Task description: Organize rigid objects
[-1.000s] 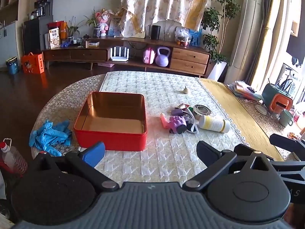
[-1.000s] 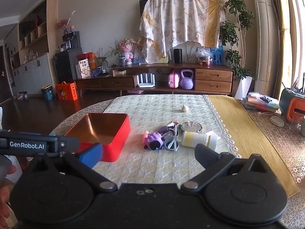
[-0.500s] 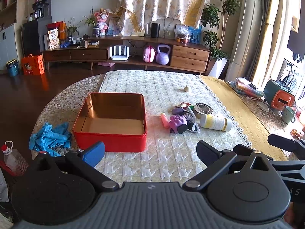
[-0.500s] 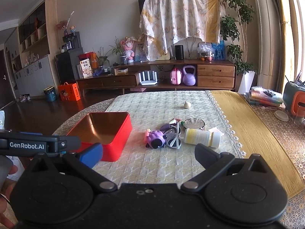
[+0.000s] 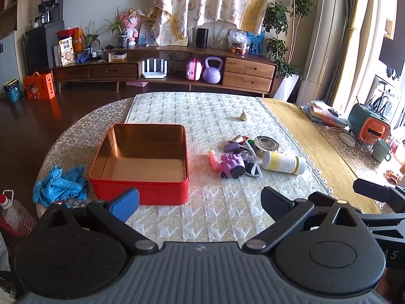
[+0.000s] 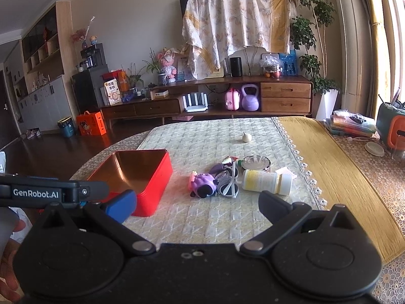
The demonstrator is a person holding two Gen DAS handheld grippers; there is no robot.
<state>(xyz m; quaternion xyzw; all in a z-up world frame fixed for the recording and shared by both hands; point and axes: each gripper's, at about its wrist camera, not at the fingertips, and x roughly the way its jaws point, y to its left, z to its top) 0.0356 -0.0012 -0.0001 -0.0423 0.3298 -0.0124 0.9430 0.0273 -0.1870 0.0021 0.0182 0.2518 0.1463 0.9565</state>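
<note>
Left wrist: both tongs (image 5: 200,200) (image 6: 197,202) apart, empty; sorting unstarted. Next: grasp bottle (image 5: 281,162) at two o'clock, for tin (image 5: 141,162).

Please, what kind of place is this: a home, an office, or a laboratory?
Most likely the living room of a home. A low wooden media cabinet stands along the far wall with a router, a purple kettlebell and potted plants, and the table wears a quilted cloth holding a red tin and small toys.
</note>
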